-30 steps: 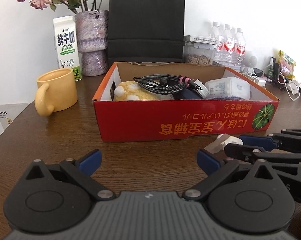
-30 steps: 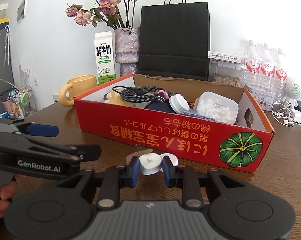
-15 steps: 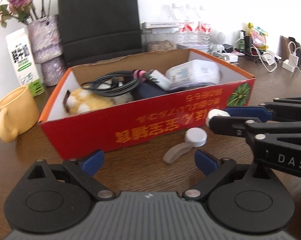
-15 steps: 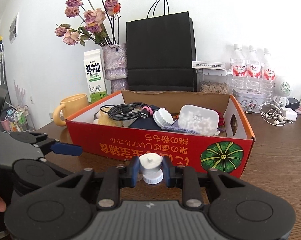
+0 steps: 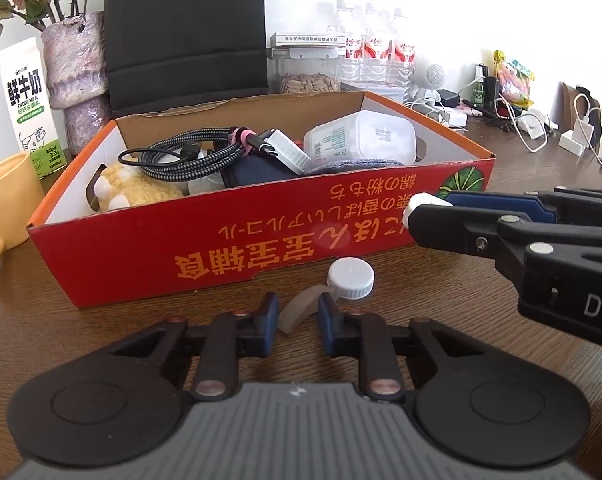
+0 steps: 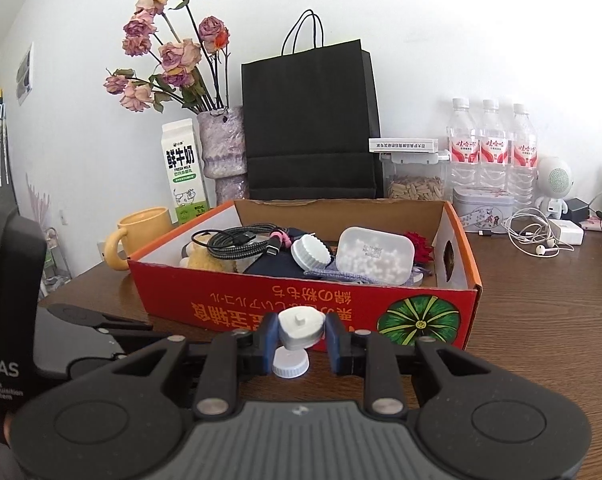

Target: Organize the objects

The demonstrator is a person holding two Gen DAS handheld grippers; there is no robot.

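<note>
Lying flat — translucent tube (image 5: 301,312), cap (image 5: 351,279) pointing boxward

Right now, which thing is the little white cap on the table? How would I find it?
Find the big red cardboard box on the brown table. Just in front of its long printed side lies a small round white cap, joined to a beige curved piece. Unlike the box's things, it sits outside, on bare wood.
</note>
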